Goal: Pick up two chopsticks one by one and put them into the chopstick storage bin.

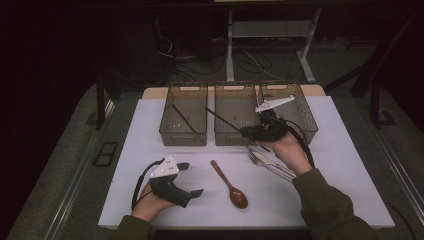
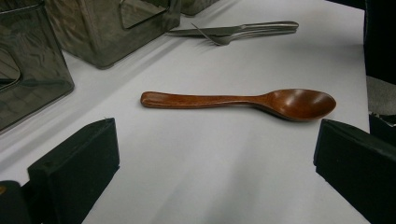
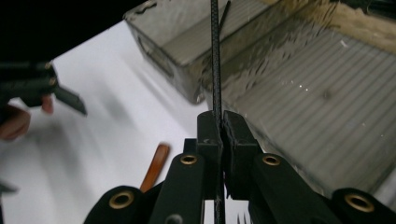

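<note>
Chopstick (image 3: 215,60) clamped tight in right gripper (image 3: 219,122), over the middle bin (image 1: 235,131).
One chopstick already in left bin (image 1: 183,135). Left: spoon (image 2: 243,101) mid-table, knife and fork (image 1: 272,164) toward the table's right edge. Left gripper (image 2: 215,168) wide open, empty.

White table (image 1: 150,125), three smoky bins (image 1: 183,114) at back, wooden spoon (image 1: 230,185), metal cutlery (image 1: 270,163) beside it

The spoon (image 2: 238,101) is glossy brown wood. The fork and knife (image 2: 243,30) are shiny metal, the bins (image 1: 183,114) smoky see-through plastic. The surface (image 2: 224,158) looks matt white.
</note>
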